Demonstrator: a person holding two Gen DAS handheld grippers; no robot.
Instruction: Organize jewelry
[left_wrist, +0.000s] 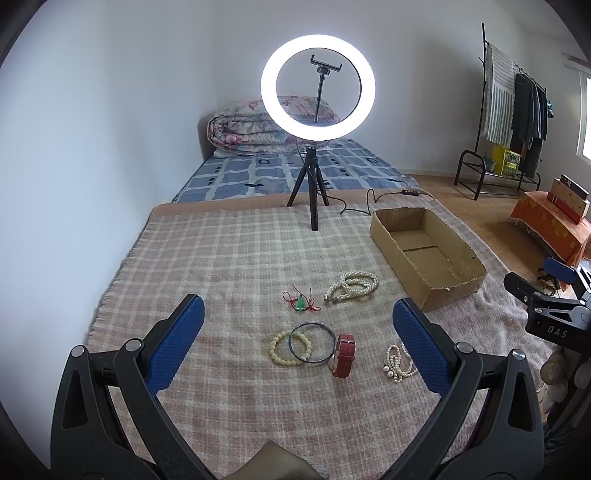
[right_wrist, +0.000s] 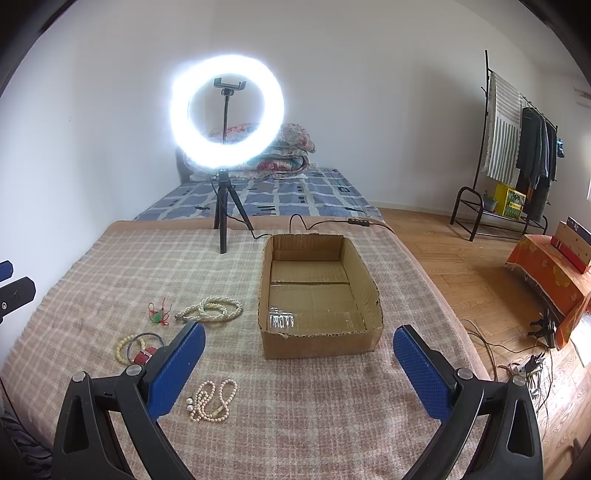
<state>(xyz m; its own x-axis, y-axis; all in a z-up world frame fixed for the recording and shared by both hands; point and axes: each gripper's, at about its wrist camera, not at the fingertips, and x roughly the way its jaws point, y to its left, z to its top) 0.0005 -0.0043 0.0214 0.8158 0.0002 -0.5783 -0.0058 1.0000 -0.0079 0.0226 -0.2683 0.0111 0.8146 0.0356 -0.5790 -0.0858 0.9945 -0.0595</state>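
You are holding the left gripper and right gripper spread apart and empty; jewelry is lying at frame centre around the red watch, awaiting the cardboard box at centre right.

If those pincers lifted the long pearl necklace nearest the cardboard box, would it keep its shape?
Probably not. The long pearl necklace lies in loose coils, so it likely dangles. Its rounded, glossy beads might slip between the pads.

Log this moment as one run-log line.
stage: not started | left gripper: open, empty | right gripper: open, empty | jewelry: all on blanket | cardboard box: empty
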